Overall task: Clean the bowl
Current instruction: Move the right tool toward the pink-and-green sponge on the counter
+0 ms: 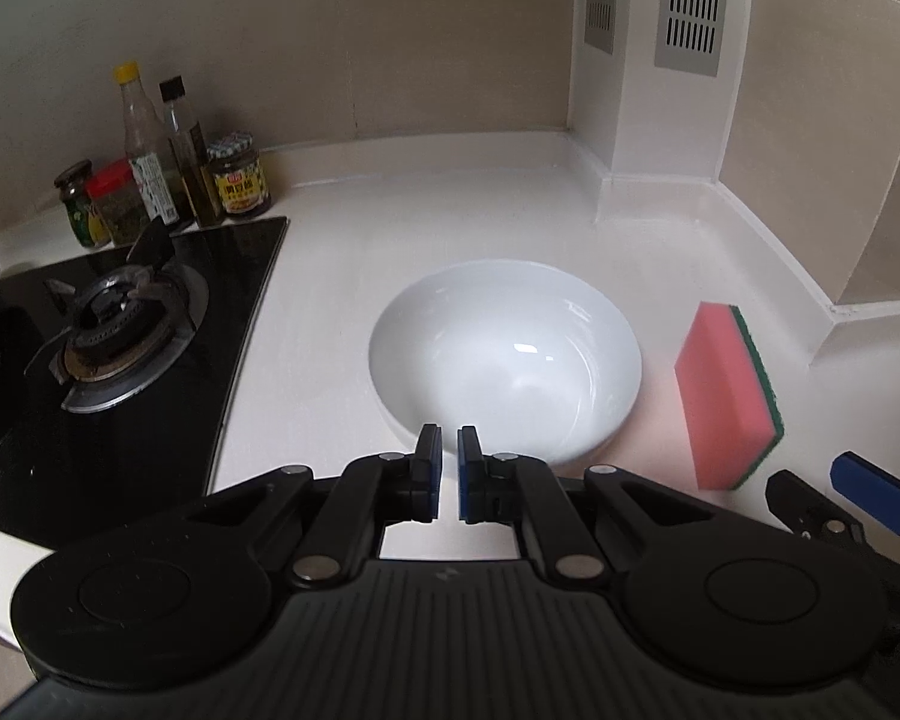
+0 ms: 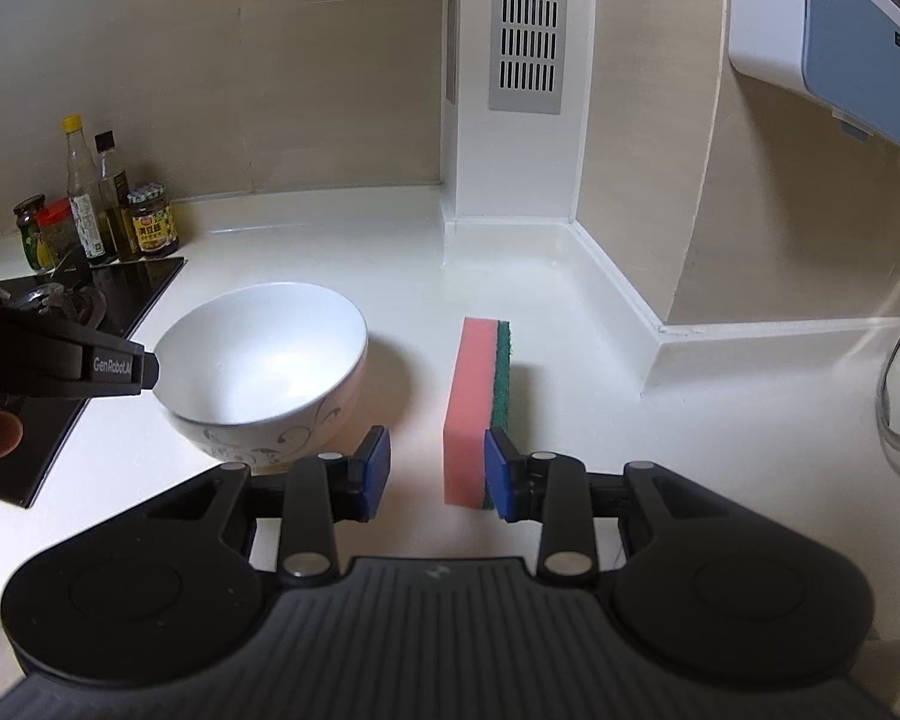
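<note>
Left wrist view has the white bowl sitting upright on the white counter, right in front of the left claw. That claw's blue pads are nearly pressed together with just a thin gap between them and nothing in it, and the tips hover at the bowl's near rim. Can't tell if they actually touch it. To the right of the bowl, close but apart from it, a pink sponge with a green scrub layer stands on its long edge. Off to the left there's a black glass gas hob with one burner, and behind its back corner a little cluster of condiment bottles and jars against the beige wall.

From the right wrist view, the right claw is spread wide and low over the counter. The sponge's near end sits between the pads: the right pad is right up against the green side, the left pad is well off the pink side, so it isn't pinching anything. The bowl shows a grey swirl pattern on its outside here, and the left claw's black tip pokes in over its left rim. A white and blue appliance hangs on the wall at upper right.
</note>
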`<state>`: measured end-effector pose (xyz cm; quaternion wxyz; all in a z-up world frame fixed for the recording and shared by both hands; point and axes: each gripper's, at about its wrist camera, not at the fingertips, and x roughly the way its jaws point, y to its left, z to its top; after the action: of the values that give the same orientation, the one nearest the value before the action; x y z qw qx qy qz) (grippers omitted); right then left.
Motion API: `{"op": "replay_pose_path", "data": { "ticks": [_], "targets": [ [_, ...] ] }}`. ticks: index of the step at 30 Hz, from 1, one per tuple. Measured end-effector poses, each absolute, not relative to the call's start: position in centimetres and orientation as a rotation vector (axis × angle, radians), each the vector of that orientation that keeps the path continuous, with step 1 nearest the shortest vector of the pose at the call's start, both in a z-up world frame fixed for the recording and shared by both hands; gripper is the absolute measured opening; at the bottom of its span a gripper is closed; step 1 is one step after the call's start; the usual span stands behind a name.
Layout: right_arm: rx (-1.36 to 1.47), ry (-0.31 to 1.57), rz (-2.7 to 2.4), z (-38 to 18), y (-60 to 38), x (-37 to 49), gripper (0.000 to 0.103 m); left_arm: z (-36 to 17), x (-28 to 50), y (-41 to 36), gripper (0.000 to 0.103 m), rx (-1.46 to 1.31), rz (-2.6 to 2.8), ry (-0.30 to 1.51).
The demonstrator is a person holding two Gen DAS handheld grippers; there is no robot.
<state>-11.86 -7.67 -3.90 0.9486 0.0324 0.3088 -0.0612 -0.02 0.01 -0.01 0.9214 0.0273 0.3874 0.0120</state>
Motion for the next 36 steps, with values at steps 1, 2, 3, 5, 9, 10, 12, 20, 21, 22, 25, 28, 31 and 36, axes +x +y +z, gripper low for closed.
{"op": "replay_pose_path", "data": {
  "ticks": [1, 2, 3, 5, 9, 10, 12, 20, 21, 22, 25, 28, 31, 36],
  "targets": [
    [0.063, 0.631, -0.126, -3.9, -7.7, -11.9, 0.030, -0.1, -0.2, 0.1, 0.005, 0.050, 0.028, 0.802],
    [0.061, 0.633, -0.127, -3.9, -7.8, -12.0, 0.030, -0.2, -0.5, 0.1, 0.005, 0.043, 0.032, 0.809],
    [0.058, 0.635, -0.128, -4.0, -7.8, -12.0, 0.030, -0.4, -0.7, 0.2, 0.005, 0.037, 0.035, 0.815],
    [0.053, 0.639, -0.130, -4.0, -7.9, -12.1, 0.030, -0.6, -1.1, 0.3, 0.005, 0.024, 0.043, 0.828],
    [0.047, 0.647, -0.133, -4.0, -8.2, -12.8, 0.030, -1.1, -2.0, 0.5, 0.005, -0.002, 0.057, 0.853],
    [0.045, 0.658, -0.141, -4.0, -8.2, -13.1, 0.030, -1.2, -2.2, 0.6, 0.005, -0.009, 0.061, 0.859],
    [0.021, 0.693, -0.161, -4.6, -7.6, -13.8, 0.030, -1.0, -2.4, 0.5, 0.005, -0.002, 0.073, 0.884],
    [0.021, 0.713, -0.101, -3.2, -8.1, -15.7, 0.030, -1.3, -5.8, 1.5, 0.005, -0.023, 0.087, 0.864],
    [0.025, 0.716, -0.087, -3.1, -8.1, -16.1, 0.030, -1.3, -6.1, 1.3, 0.005, -0.028, 0.094, 0.864],
    [0.028, 0.720, -0.058, -2.8, -8.1, -16.5, 0.029, -1.3, -6.5, 1.3, 0.005, -0.031, 0.097, 0.862],
    [0.010, 0.697, -0.025, -2.5, -7.8, -17.5, 0.029, -1.4, -7.7, 1.3, 0.005, -0.039, 0.124, 0.849],
    [-0.075, 0.670, -0.033, -2.6, -7.1, -18.3, 0.029, -1.7, -8.8, 1.1, 0.005, -0.019, 0.157, 0.849],
    [-0.091, 0.629, -0.036, -2.5, -7.2, -19.0, 0.030, -2.2, -9.7, 1.0, 0.005, 0.002, 0.160, 0.856],
    [0.001, 0.640, 0.013, -3.0, -8.6, -19.3, 0.030, -3.1, -10.2, 1.3, 0.002, -0.024, 0.126, 0.919]
  ]
}}
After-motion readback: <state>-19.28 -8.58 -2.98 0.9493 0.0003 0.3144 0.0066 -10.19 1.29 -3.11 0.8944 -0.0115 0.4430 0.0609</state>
